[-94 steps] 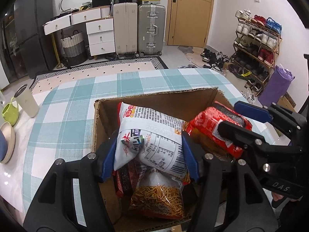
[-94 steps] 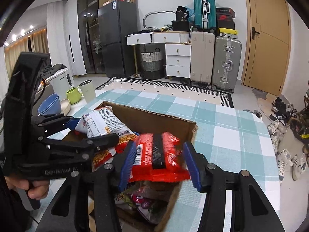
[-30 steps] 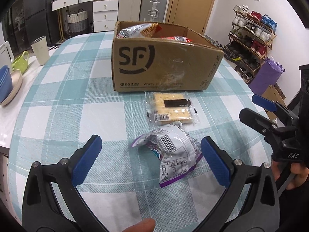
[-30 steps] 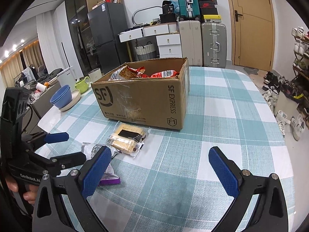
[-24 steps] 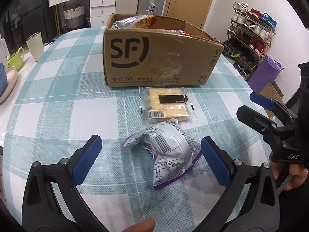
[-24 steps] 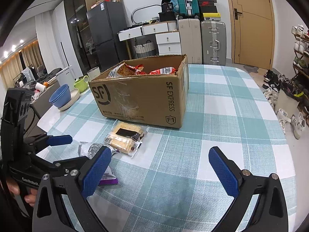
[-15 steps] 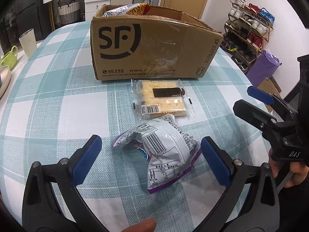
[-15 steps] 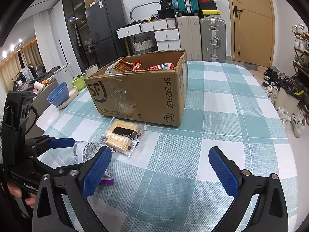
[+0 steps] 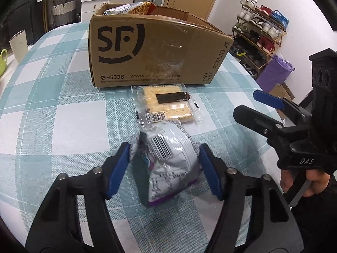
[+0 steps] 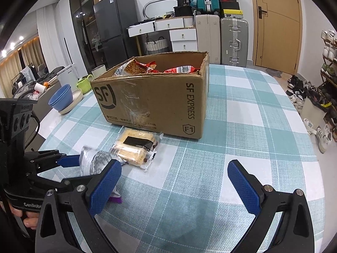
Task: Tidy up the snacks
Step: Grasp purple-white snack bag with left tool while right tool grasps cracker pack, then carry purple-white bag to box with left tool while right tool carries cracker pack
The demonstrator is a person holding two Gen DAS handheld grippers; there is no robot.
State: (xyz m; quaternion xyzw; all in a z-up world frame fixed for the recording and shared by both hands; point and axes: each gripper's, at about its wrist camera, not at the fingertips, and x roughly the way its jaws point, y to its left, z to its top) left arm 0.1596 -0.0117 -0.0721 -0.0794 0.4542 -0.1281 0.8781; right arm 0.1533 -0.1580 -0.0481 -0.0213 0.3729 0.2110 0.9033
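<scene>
A brown SF cardboard box (image 9: 151,48) holding several snack bags stands on the checked table; it also shows in the right wrist view (image 10: 155,99). In front of it lies a clear pack of crackers (image 9: 166,105), also in the right wrist view (image 10: 134,146). My left gripper (image 9: 164,164) is shut on a silver and purple snack bag (image 9: 168,160), which rests on the table; the bag also shows in the right wrist view (image 10: 94,162). My right gripper (image 10: 174,181) is open and empty above bare tablecloth, to the right of the bag.
Blue bowls on a plate (image 10: 63,99), a green mug (image 10: 85,85) and a beige tumbler (image 9: 19,45) stand at the table's left edge. Suitcases, drawers and a shoe rack (image 9: 259,31) are beyond the table.
Both grippers left the box and pulled back to the near side. My left gripper moved in over the silver bag and closed its fingers on it. The right gripper stayed open.
</scene>
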